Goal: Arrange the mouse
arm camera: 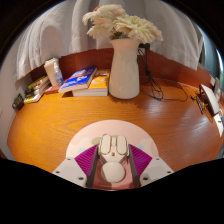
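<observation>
A small beige mouse [113, 157] sits between my gripper's [113, 160] two fingers, its buttons pointing away from me. The magenta pads [88, 159] press on both of its sides, so the gripper is shut on it. A white round mat [112, 131] lies on the orange-brown wooden table [60, 125] just under and ahead of the fingers, and the mouse is over its near part. I cannot tell whether the mouse rests on the mat or is lifted a little above it.
A white vase [124, 68] with pale flowers [120, 24] stands beyond the mat at the middle of the table. Stacked books [85, 82] and a small box [53, 72] lie at the far left. A dark cable [165, 92] and a white object [210, 100] are at the right.
</observation>
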Motion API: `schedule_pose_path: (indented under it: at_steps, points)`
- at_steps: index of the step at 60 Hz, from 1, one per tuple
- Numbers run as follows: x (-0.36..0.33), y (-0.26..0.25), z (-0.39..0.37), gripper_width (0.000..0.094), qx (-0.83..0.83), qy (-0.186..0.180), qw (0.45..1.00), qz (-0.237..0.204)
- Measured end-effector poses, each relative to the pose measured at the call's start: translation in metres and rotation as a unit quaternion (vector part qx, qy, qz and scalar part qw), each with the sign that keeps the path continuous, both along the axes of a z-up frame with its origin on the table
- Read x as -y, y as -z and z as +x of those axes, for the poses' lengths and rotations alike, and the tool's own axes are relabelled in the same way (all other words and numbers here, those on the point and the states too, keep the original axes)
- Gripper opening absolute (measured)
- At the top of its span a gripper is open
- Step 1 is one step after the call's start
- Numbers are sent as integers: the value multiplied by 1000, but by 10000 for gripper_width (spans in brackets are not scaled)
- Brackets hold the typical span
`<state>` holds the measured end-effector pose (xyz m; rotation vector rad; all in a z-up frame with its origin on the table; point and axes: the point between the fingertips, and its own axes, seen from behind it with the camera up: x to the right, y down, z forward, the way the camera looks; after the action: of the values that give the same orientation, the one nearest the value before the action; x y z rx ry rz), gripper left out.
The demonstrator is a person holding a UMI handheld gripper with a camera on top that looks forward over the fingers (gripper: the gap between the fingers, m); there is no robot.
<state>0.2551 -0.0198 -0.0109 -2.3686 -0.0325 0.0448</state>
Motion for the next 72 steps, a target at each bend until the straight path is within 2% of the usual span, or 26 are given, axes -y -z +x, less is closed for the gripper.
schedule_pose_path:
  at_steps: [2, 6, 9, 19, 39, 52, 72]
  points:
    - [1, 0, -3, 604, -2, 0, 1000, -2]
    - [4, 0, -11, 792, -4, -10, 1000, -13]
    - [9, 0, -11, 851, 10, -11, 999, -28]
    - [20, -36, -25, 864, 23, -5, 1000, -14]
    - [115, -135, -51, 857, 36, 39, 998, 36]
    - [170, -174, -88, 856, 35, 32, 997, 62]
    - [219, -188, -140, 853, 23, 10, 997, 75]
